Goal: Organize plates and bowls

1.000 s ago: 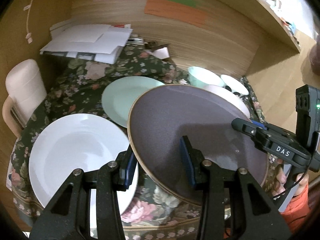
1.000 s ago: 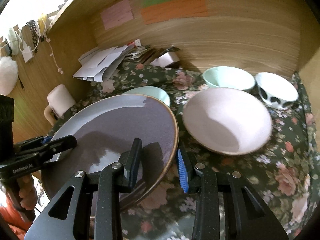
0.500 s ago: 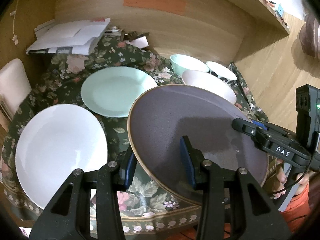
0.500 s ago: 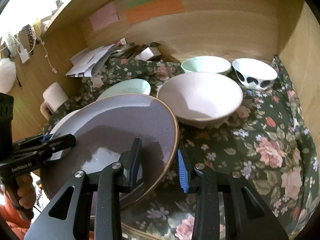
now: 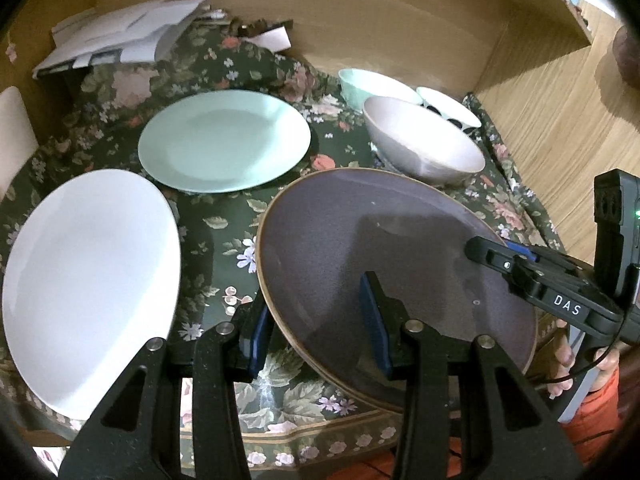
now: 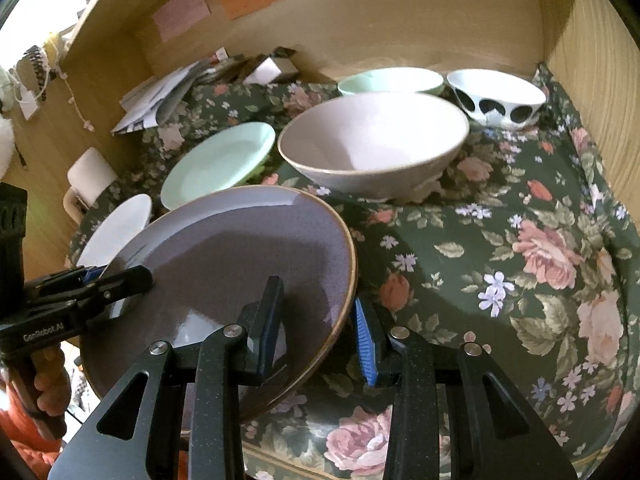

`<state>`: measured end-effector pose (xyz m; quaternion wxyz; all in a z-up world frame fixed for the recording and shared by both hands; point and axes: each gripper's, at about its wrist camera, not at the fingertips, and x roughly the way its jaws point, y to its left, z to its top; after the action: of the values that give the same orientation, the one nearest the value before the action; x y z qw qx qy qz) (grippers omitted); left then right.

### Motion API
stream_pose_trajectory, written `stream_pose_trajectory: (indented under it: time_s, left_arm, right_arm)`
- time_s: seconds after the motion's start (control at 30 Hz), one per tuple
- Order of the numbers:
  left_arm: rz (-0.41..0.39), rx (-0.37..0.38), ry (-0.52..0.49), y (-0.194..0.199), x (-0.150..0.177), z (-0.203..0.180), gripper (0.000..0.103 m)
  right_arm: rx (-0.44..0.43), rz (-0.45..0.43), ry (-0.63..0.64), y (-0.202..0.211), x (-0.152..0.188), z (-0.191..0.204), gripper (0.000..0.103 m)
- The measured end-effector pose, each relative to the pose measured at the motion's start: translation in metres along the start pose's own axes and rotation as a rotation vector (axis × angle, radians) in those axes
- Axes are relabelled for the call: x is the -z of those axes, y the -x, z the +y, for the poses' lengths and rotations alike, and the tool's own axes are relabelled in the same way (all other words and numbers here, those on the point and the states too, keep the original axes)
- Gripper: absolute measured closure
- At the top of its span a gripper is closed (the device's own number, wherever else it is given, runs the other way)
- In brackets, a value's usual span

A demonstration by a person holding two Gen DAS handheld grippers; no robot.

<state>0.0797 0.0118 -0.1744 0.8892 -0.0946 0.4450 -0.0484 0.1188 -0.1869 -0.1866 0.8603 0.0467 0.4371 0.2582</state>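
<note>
Our left gripper (image 5: 318, 332) and right gripper (image 6: 318, 330) both pitch steeply down, each clamped on the purple plate (image 5: 384, 264) at opposite rims. It sits tilted over the floral cloth (image 6: 500, 280), with the white plate (image 5: 88, 280) at nine o'clock in the left view and the pink bowl (image 6: 372, 144) at twelve o'clock in the right.

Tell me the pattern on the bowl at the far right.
White bowl with large black spots; clearest in the right wrist view.

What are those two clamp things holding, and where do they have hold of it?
Both grip the purple plate by its rim: the left hand-held gripper at its left edge, the right hand-held gripper at the opposite edge.
</note>
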Motion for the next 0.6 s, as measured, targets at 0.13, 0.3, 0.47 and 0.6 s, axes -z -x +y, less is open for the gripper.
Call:
stream_pose_trajectory:
  time_s: [0.13,0.3,0.47,0.6]
  left_arm:
    - [0.024,-0.002,0.004,-0.011,-0.001,0.002,0.061]
    - [0.034,-0.011,0.007,-0.02,-0.001,0.005,0.061]
    - [0.05,-0.012,0.015,-0.027,0.0,0.008,0.061]
    - [0.048,-0.039,-0.003,-0.031,0.0,0.007,0.061]
  right_arm:
    - [0.006,0.02,-0.01,-0.008,0.002,-0.002,0.073]
    - [0.007,0.033,-0.014,-0.015,0.002,-0.004,0.073]
    - [0.022,0.04,-0.006,-0.019,0.0,-0.004,0.072]
    - [0.035,0.044,0.001,-0.022,-0.002,-0.003,0.07]
